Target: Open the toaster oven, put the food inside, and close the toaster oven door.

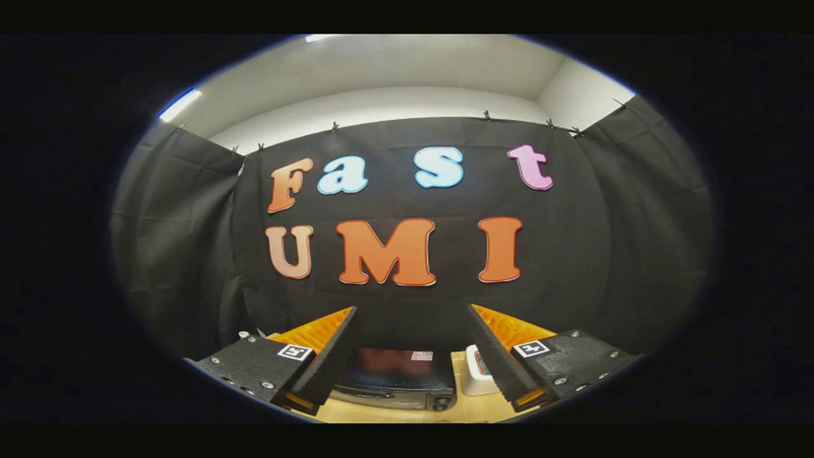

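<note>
Gripper view: claw (412,312) spread wide, empty, above toaster oven (397,378).

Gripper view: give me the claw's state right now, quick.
Claw: open, fingers spread wide and holding nothing, raised over the toaster oven, which sits below and between them.

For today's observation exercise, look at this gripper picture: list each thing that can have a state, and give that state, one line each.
Black toaster oven with a dark glass top: door side hidden, open or shut cannot be told.
Gripper: fingers spread apart, holding nothing, raised above the toaster oven.
Small white container: upright on the pale wooden table, beside the toaster oven.
</note>
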`<action>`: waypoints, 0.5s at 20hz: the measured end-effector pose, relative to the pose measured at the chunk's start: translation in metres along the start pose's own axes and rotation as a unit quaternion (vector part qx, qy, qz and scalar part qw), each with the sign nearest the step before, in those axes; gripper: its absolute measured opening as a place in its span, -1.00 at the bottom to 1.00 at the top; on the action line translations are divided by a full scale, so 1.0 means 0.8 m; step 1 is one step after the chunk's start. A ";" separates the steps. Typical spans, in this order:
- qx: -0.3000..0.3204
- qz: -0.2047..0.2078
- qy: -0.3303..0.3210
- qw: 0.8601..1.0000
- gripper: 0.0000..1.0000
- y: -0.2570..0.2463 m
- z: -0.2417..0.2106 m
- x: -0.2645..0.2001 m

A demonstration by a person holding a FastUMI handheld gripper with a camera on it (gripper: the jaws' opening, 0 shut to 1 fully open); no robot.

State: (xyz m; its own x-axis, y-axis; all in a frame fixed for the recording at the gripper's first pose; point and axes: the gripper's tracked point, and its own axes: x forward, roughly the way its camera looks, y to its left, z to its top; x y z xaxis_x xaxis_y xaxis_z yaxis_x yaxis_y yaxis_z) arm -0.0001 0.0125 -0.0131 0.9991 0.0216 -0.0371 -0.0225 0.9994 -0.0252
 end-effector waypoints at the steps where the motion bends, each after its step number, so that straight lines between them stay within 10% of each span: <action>1: 0.001 0.002 0.003 1.000 0.97 0.003 -0.004 0.001; 10: 0.000 0.032 0.044 0.999 0.98 0.041 -0.056 0.016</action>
State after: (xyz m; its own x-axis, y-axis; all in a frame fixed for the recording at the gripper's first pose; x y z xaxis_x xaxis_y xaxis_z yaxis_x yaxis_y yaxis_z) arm 0.0101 0.0445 -0.0590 0.9884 0.0836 -0.1266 -0.0869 0.9960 -0.0206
